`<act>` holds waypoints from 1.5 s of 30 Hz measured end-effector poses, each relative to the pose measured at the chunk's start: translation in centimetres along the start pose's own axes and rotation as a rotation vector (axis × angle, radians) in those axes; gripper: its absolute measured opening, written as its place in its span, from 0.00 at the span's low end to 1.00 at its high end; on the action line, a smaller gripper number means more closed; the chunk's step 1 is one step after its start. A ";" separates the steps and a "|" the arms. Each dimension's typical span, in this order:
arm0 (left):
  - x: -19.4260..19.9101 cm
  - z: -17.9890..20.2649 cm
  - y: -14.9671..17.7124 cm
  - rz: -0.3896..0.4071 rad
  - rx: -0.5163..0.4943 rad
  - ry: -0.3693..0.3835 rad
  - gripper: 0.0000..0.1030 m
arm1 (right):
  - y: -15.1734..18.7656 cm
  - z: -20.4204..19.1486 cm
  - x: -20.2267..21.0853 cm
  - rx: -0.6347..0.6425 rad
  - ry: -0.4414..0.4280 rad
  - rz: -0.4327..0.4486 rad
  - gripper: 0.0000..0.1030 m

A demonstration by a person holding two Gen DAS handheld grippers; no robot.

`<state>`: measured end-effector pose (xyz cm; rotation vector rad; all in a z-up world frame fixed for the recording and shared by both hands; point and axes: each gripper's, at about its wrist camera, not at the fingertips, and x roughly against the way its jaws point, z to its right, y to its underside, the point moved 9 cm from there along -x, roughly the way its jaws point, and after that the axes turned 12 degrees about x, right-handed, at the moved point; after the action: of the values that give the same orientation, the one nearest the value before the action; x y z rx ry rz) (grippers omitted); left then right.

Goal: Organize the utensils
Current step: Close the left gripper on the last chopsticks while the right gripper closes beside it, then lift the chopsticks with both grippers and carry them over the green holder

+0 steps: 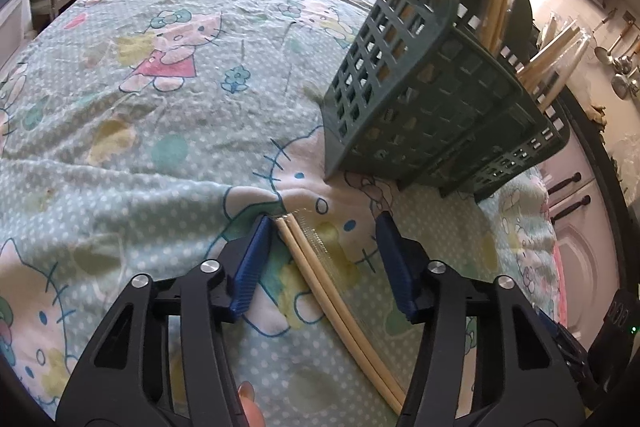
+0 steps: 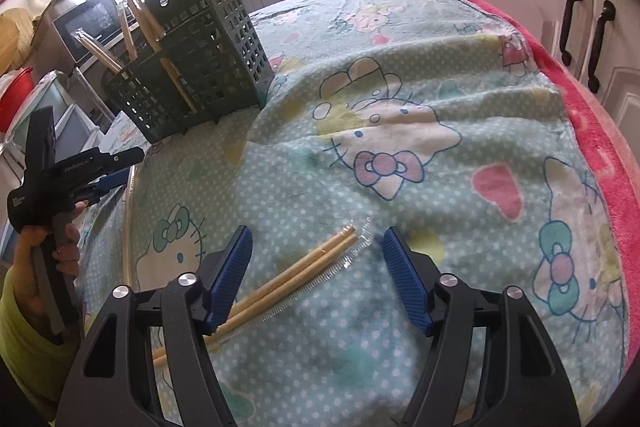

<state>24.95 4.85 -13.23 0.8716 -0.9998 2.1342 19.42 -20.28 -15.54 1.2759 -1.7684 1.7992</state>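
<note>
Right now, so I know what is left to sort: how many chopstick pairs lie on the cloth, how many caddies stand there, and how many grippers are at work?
Chopstick pairs: 2
Caddy: 1
Grippers: 2, left gripper and right gripper
Total: 5

A soft, matt printed cloth (image 1: 168, 115) covers the table, wrinkled toward the frame's lower centre. The pale wooden chopsticks (image 1: 320, 275) lie in a clear glossy plastic sleeve. At upper right stands a matt green plastic lattice basket (image 1: 420, 99). The ribbed blue pads (image 2: 234, 275) sit on black plastic arms with shiny metal rivets.
</note>
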 end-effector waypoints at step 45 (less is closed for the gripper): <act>11.6 8.9 -4.4 0.233 -0.193 0.164 0.02 | -13.3 -9.3 6.4 0.225 -0.164 0.291 0.05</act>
<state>24.03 2.77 1.88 0.4985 -1.2462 2.2121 22.37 -11.52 -0.71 1.3392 -1.9713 2.1607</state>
